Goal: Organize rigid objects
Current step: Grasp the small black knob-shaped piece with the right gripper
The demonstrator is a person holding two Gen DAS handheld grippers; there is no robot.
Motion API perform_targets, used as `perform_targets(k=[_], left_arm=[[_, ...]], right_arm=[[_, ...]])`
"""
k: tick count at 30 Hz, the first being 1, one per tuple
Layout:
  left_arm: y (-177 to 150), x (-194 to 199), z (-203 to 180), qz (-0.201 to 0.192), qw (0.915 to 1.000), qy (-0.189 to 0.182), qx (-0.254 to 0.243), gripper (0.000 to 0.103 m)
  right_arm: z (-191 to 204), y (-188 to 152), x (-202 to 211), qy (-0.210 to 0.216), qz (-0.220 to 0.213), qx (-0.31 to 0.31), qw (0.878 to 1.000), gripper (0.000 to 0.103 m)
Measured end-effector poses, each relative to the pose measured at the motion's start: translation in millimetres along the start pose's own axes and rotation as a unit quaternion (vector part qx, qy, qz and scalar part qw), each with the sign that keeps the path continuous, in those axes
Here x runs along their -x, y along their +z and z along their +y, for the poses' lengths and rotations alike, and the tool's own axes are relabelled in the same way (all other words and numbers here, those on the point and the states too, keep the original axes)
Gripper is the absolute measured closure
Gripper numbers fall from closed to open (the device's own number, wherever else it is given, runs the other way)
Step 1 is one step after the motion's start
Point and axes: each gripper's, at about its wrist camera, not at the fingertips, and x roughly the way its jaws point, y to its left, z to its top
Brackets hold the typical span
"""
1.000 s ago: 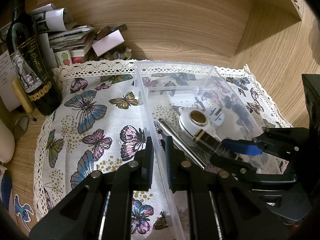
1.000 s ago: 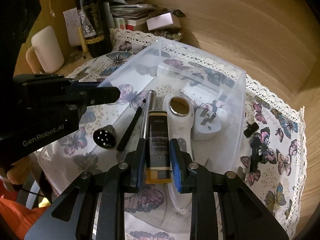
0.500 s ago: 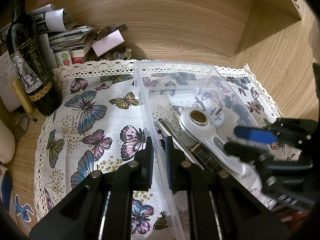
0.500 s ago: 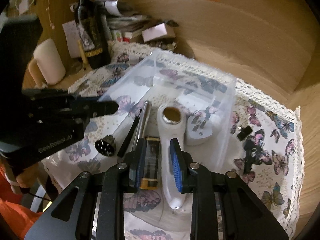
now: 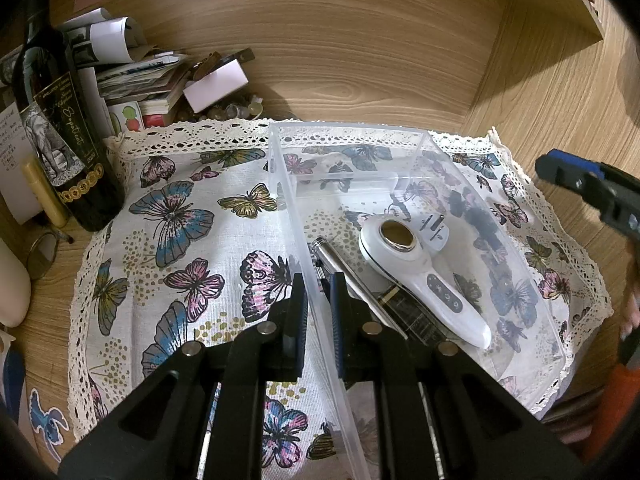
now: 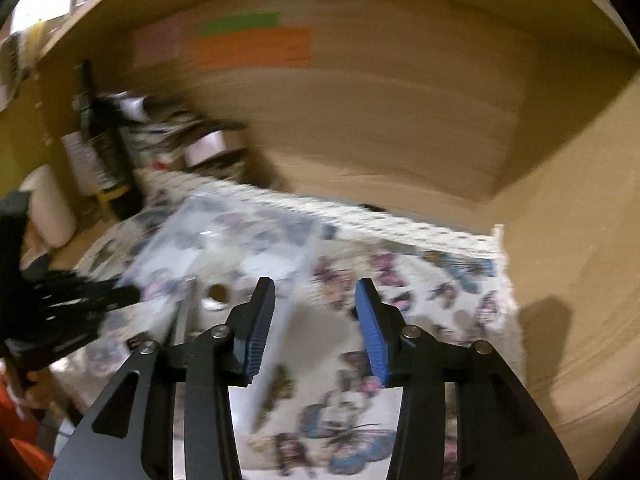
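Note:
A clear plastic bin [image 5: 424,136] stands on the butterfly cloth [image 5: 180,220]. Inside it lie a white handheld device [image 5: 424,276], a dark flat bottle [image 5: 412,312], a silver pen [image 5: 340,260] and a white plug adapter [image 5: 436,228]. My left gripper [image 5: 317,300] is shut on the bin's left wall. The right gripper [image 6: 316,320] hangs above the cloth just right of the bin [image 6: 240,232]; its jaws are opening and nothing is between them. The left wrist view catches its blue-padded fingertip [image 5: 560,168] at the right edge. The right wrist view is blurred.
A dark wine bottle [image 5: 60,140] and a pile of papers and small boxes [image 5: 132,76] crowd the back left corner. Wooden walls close off the back and the right side. Glasses [image 5: 40,252] lie on the wood left of the cloth.
My right gripper let go of the dark bottle inside the bin, rose and swung right over the cloth with its jaws wider. The left gripper kept its hold and did not move.

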Motion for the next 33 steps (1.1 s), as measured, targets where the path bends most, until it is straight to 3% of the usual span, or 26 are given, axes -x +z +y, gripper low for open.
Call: perform_targets(k=[6,14,20,26,29,33], left_arm=[[0,0,0,0.0,1.0,0.0,0.0,0.092],[0,0,0,0.0,1.0,0.0,0.0,0.092],[0,0,0,0.0,1.0,-0.001,0.001,0.092],[-1,0,0,0.0,1.0,0.0,0.0,0.092],[0,0,0,0.0,1.0,0.0,0.0,0.092],[0,0,0,0.0,1.0,0.0,0.001,0.092]], right_arm=[[-40,-3,-18,-0.032,0.019,-0.048,0.998,0.061],[-70,-26,-61,-0.029,0.078,-0.097,0.992,0.061],[-63,-40,-78,0.005,0.105,-0.098,0.99,0.061],[-49,-51,-98,0.007,0.137,-0.077,0.988,0.061],[-51,-54,-103,0.0,0.137,-0.077,0.988,0.074],[-51,-52,-98,-0.002,0.12,-0.074,0.99,0.076]])
